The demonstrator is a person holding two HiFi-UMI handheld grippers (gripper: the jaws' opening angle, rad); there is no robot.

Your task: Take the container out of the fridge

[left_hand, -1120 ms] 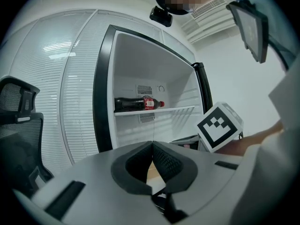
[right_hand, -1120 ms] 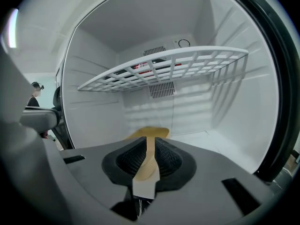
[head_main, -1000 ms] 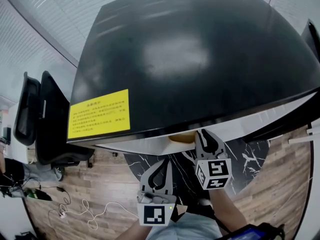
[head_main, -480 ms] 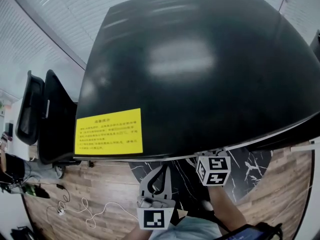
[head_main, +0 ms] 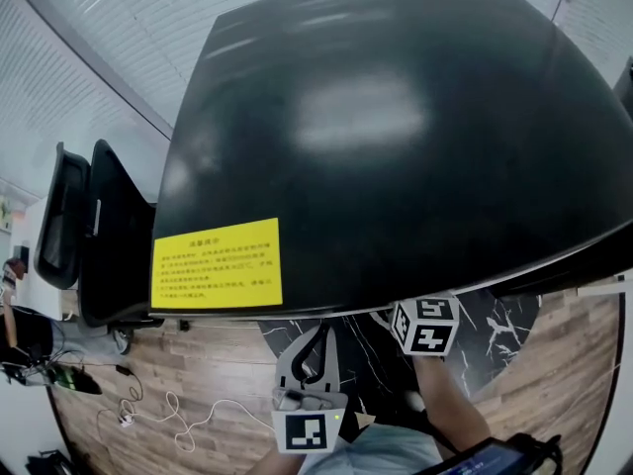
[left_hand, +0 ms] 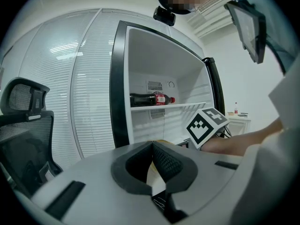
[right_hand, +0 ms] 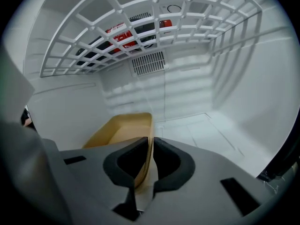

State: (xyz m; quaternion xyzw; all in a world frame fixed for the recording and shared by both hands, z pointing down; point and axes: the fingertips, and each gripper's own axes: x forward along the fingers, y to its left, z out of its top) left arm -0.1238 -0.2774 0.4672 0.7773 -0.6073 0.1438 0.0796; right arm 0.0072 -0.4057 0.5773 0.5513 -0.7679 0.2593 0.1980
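A tan open container [right_hand: 119,128] sits on the white floor of the fridge's lower compartment. My right gripper [right_hand: 152,142] is inside the fridge with its jaws closing, and the container's right wall stands between the pads. In the head view only that gripper's marker cube [head_main: 425,327] shows, below the fridge's black top [head_main: 396,117]. My left gripper [head_main: 321,327] hangs in front of the fridge, shut and empty. In its own view the left gripper [left_hand: 152,144] points at the open fridge [left_hand: 119,78].
A cola bottle [left_hand: 150,99] lies on the wire shelf [right_hand: 140,27] above the container. A yellow label [head_main: 218,263] is stuck on the fridge top. A black office chair [head_main: 89,236] stands to the left, and cables [head_main: 168,414] lie on the wooden floor.
My right gripper has gone further into the fridge, so its fingers and the tan container no longer show in the head view. The left gripper has stayed in place.
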